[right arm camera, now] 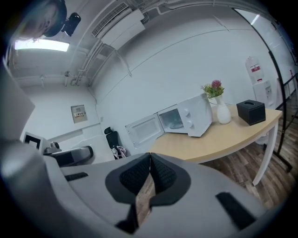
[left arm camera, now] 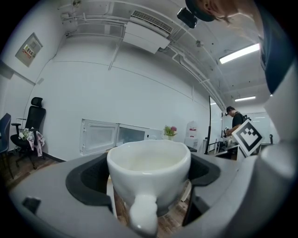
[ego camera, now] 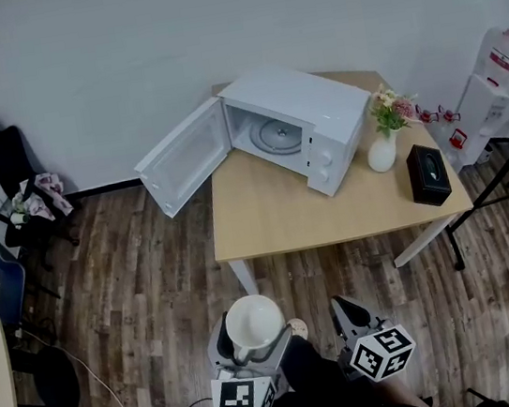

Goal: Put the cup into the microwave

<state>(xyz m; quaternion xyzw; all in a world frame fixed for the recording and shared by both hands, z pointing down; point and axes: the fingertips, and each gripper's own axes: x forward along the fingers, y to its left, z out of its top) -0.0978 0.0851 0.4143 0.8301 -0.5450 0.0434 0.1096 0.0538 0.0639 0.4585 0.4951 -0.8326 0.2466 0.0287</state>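
Left gripper (ego camera: 253,338) jaws clamp the white cup (ego camera: 253,322), right gripper (ego camera: 348,311) jaws pressed together, open microwave (ego camera: 291,128) on counter (ego camera: 276,223).

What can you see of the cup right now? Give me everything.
The cup is white, glossy and ceramic-looking, with a handle turned toward the left gripper's camera. It looks empty and sits upright, clamped by its sides between that gripper's jaws. It is held above the floor, short of the table, and nothing else touches it.
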